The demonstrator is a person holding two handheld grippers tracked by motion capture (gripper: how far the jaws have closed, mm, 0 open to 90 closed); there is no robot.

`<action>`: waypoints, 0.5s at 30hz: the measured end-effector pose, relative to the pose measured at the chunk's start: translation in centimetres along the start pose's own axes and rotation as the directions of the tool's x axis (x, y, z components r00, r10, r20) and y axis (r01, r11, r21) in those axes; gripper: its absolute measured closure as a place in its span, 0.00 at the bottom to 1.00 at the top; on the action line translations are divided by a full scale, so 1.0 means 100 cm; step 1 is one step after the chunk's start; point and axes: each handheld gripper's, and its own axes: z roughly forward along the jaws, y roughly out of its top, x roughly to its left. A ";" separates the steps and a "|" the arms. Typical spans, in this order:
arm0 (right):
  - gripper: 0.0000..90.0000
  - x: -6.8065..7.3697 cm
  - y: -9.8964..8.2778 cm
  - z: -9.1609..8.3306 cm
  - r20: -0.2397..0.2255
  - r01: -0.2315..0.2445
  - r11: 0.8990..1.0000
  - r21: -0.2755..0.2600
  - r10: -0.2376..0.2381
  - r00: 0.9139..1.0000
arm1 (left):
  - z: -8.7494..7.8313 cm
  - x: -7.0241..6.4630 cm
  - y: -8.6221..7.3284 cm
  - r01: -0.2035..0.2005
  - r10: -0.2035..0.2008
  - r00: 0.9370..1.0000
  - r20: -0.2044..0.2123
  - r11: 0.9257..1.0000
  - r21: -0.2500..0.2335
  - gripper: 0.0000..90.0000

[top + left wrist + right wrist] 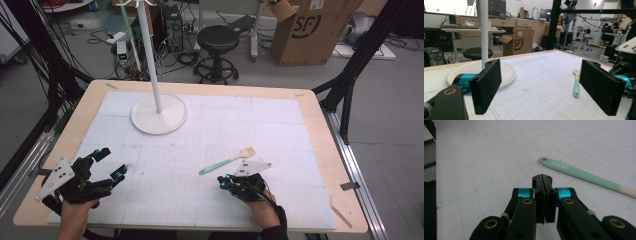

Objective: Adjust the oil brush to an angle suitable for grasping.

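A brush with a mint-green handle point(220, 165) and a pale bristle head point(248, 152) lies flat on the white gridded mat, also seen in the left gripper view point(576, 85) and the right gripper view point(584, 174). My right gripper point(223, 180) rests low on the mat just in front of the handle's end, jaws pressed together with nothing between them point(545, 195). My left gripper point(111, 164) is at the mat's near left, jaws wide apart and empty point(544, 87).
A white stand with a round base point(159, 114) and a thin pole point(150, 50) is at the back left of the mat. The wooden table edge point(345, 210) runs around the mat. A stool and a cardboard box sit on the floor beyond.
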 end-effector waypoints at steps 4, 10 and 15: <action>1.00 0.004 0.008 0.025 -0.008 0.038 0.997 0.073 -0.038 0.999 | -0.003 0.001 -0.002 0.003 -0.003 1.000 -0.005 1.000 0.004 0.21; 1.00 -0.003 0.024 0.048 0.040 0.021 0.995 0.097 -0.025 0.999 | -0.008 0.004 -0.002 0.018 -0.018 1.000 -0.011 1.000 -0.005 0.21; 1.00 -0.012 0.034 0.060 0.102 -0.012 0.995 0.094 0.003 0.995 | -0.010 0.005 -0.004 0.021 -0.021 1.000 -0.013 1.000 -0.001 0.21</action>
